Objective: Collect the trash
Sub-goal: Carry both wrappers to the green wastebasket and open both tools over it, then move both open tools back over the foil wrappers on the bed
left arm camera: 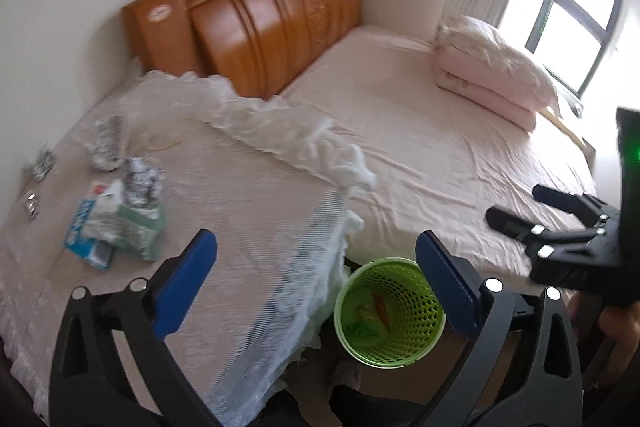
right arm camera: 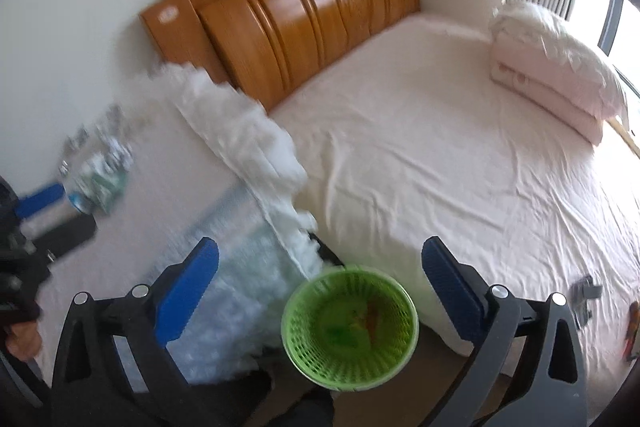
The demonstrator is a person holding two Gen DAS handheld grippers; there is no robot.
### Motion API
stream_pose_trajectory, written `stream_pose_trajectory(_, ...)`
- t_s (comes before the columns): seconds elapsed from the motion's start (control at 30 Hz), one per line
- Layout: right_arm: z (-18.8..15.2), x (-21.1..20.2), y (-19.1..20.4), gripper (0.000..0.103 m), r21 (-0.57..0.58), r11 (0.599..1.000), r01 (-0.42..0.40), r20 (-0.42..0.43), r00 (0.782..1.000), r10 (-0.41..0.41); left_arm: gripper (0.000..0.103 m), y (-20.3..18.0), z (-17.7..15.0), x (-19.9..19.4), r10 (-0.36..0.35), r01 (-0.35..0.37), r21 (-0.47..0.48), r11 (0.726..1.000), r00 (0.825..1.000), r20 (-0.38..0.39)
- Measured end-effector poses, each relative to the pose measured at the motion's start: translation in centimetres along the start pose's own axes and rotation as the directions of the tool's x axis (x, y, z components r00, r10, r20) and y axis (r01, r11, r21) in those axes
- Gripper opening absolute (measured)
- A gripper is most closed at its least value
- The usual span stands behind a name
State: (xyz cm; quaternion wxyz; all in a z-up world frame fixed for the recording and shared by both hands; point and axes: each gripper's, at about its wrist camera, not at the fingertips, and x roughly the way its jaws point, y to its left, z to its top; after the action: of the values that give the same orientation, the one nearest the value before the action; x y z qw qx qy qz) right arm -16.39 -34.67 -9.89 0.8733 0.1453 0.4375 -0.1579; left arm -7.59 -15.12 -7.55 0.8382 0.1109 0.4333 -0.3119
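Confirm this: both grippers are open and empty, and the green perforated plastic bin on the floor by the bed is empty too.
Not quite. The green perforated plastic bin is not empty: the left wrist view shows an orange scrap and green pieces at its bottom. The rest stands: the left gripper and right gripper are both open and empty.

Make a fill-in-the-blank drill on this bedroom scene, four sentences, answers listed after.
1. The bin on the floor is ____ in colour.
2. Both the left tongs and the right tongs are ____, holding nothing.
3. The wrappers lie on the lace-covered ____.
4. The folded quilt sits on the bed near the ____.

Answers: green; open; table; window
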Motion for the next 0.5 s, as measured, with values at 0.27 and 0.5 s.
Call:
stream_pose_trajectory(0.27,1.7,0.4,4.6,0.101,-0.033,0.996,-0.083,0.011,0.996,0.084,0.095,5.8,-1.0,-1.7,0.081,-0.079,-0.109,0.991,0.997,0.017)
stream_pose_trajectory(0.5,2.0,1.4,8.2,0.101,-0.085,0.988,-0.129,-0.023,0.992,0.127,0.095,9.7,-1.7,-2.1,0.132,-0.128,-0.188,0.974,0.991,0.006)
